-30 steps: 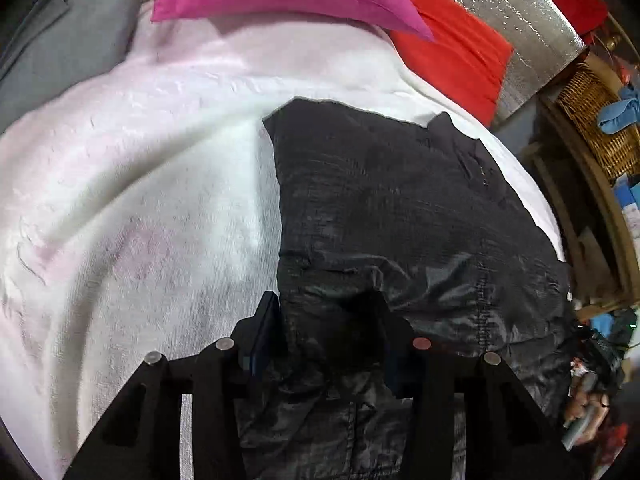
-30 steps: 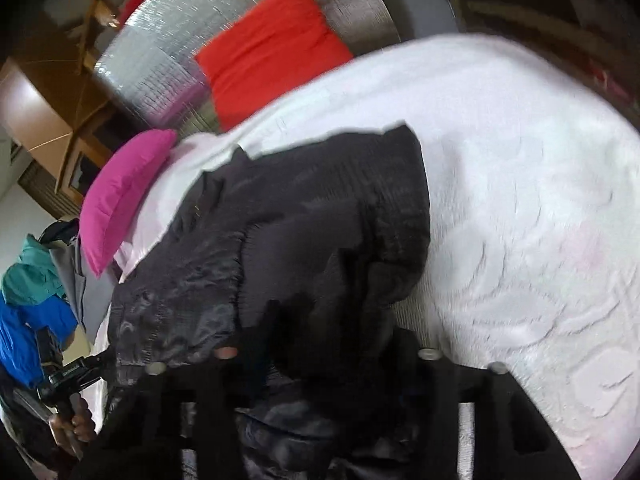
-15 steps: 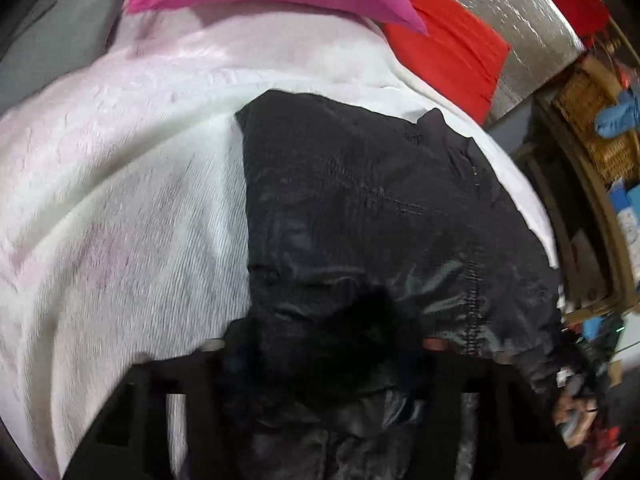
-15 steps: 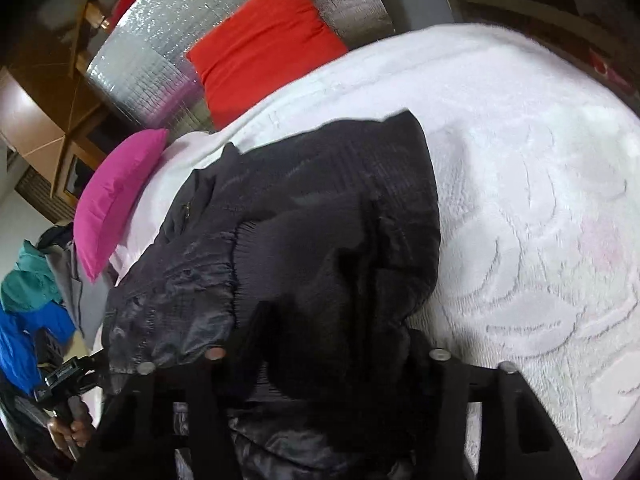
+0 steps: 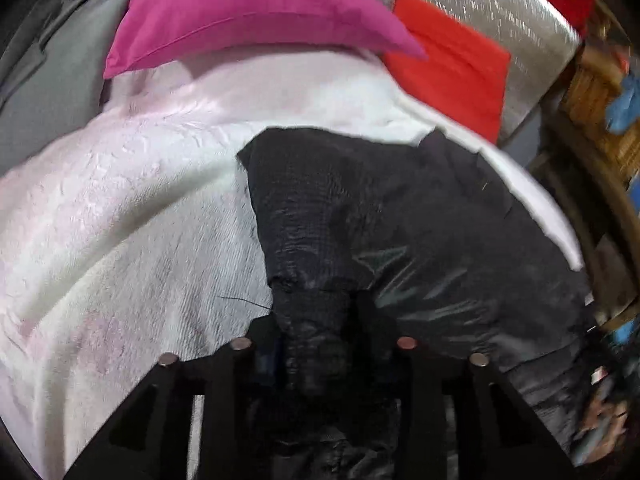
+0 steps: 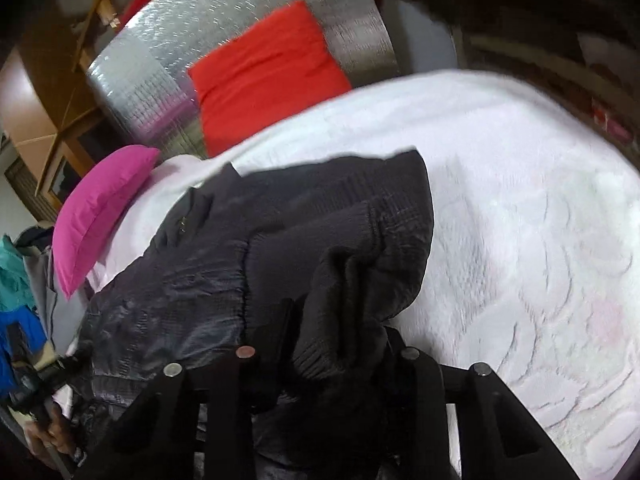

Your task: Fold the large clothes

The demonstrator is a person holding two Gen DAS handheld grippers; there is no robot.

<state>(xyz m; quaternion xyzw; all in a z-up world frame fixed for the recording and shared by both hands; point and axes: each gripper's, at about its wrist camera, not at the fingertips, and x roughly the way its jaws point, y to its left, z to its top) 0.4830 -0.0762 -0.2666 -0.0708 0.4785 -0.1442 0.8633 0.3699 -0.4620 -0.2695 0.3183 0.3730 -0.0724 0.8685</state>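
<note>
A large black jacket [image 5: 400, 216] lies on a white bedspread [image 5: 132, 216], partly folded over itself. My left gripper [image 5: 320, 328] is shut on a bunched fold of the jacket's near edge. In the right wrist view the same jacket [image 6: 280, 248] shows its ribbed knit hem. My right gripper [image 6: 332, 340] is shut on that hem, lifted above the bedspread [image 6: 520, 220]. The fingertips of both grippers are hidden in the cloth.
A pink pillow [image 5: 240, 12] and a red cushion [image 5: 452, 64] lie at the bed's head against a silver quilted board [image 6: 224, 40]. Grey cloth [image 5: 44, 80] lies at the left. A wicker basket [image 5: 600, 112] and wooden shelves stand beside the bed.
Both grippers have lifted and carried the jacket's near edge toward the pillows. The folded layer now covers more of the jacket. Both holds are unchanged.
</note>
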